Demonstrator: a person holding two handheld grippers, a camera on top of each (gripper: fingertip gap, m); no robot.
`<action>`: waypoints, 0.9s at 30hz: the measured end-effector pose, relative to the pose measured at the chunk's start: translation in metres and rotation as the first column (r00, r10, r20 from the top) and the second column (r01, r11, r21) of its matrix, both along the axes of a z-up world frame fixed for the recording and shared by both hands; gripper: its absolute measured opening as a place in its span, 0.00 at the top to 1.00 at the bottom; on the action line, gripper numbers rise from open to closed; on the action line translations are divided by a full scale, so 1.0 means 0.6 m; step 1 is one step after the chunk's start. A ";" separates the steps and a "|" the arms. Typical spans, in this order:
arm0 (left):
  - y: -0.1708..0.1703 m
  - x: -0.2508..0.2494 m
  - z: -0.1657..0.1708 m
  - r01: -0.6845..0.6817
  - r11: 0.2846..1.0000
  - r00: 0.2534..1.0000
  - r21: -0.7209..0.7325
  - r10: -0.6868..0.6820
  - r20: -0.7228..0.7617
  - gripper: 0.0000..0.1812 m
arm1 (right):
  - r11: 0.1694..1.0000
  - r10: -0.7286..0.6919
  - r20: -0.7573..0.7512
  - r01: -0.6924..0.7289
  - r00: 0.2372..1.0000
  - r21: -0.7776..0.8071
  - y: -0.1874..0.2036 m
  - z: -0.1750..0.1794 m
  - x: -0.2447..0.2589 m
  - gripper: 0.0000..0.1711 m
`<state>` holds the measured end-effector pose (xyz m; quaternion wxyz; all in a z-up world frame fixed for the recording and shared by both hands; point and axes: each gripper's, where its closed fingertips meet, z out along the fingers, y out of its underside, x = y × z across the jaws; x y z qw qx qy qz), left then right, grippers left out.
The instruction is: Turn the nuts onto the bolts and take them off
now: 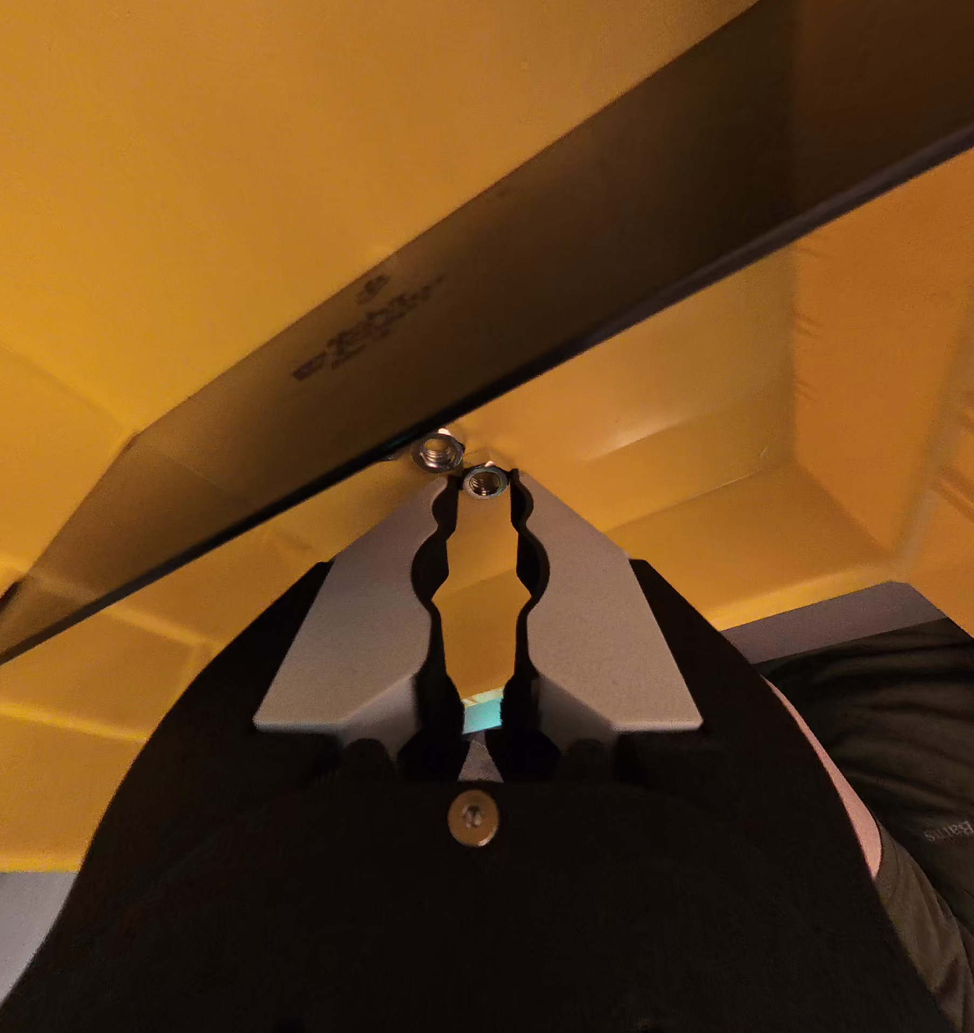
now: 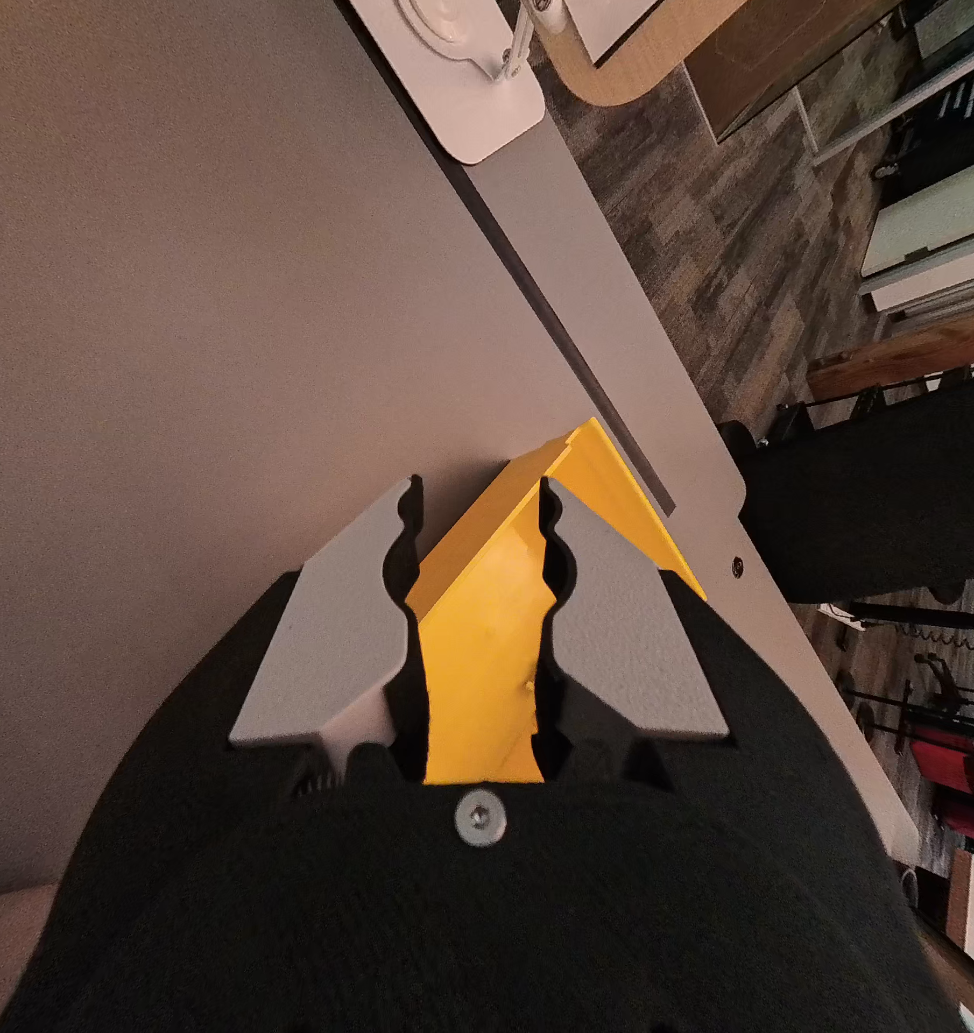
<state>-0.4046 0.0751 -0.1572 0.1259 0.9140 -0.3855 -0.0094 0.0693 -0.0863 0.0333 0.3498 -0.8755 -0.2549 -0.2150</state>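
In the left wrist view my left gripper [image 1: 482, 479] reaches down into a yellow bin [image 1: 697, 447]. Its grey fingertips [image 1: 535, 520] are closed to a narrow gap on the sides of a small steel nut [image 1: 485, 483], whose threaded hole faces the camera. A second nut [image 1: 437, 451] lies just beyond it to the left, against a dark divider wall [image 1: 473, 313] that crosses the bin. No bolt shows. In the right wrist view my right gripper [image 2: 480, 483] is open and empty, held over a corner of the yellow bin [image 2: 485, 643] on the grey table [image 2: 194, 335].
The table's edge [image 2: 658, 425] runs diagonally at the right, with patterned floor [image 2: 725, 223] and furniture beyond. A white mount plate [image 2: 462, 84] sits at the table's far edge. A person's dark sleeve [image 1: 893, 754] is at the lower right of the left wrist view. My hands' fingertips stand some 55 centimeters from each other.
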 end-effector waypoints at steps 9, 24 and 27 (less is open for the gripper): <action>-0.013 -0.008 0.001 0.002 1.000 1.000 -0.031 -0.003 -0.018 0.91 | 0.998 -0.022 0.008 0.022 1.000 -0.058 -0.005 -0.020 0.009 0.76; 0.026 0.055 0.143 -0.061 0.937 0.969 0.345 -0.027 0.246 0.91 | 0.995 -0.028 0.017 0.030 0.999 -0.090 -0.004 -0.031 0.011 0.77; 0.017 0.149 0.234 -0.084 0.883 0.845 0.463 -0.183 0.502 0.91 | 0.995 -0.026 0.025 0.028 0.999 -0.093 -0.004 -0.031 0.009 0.77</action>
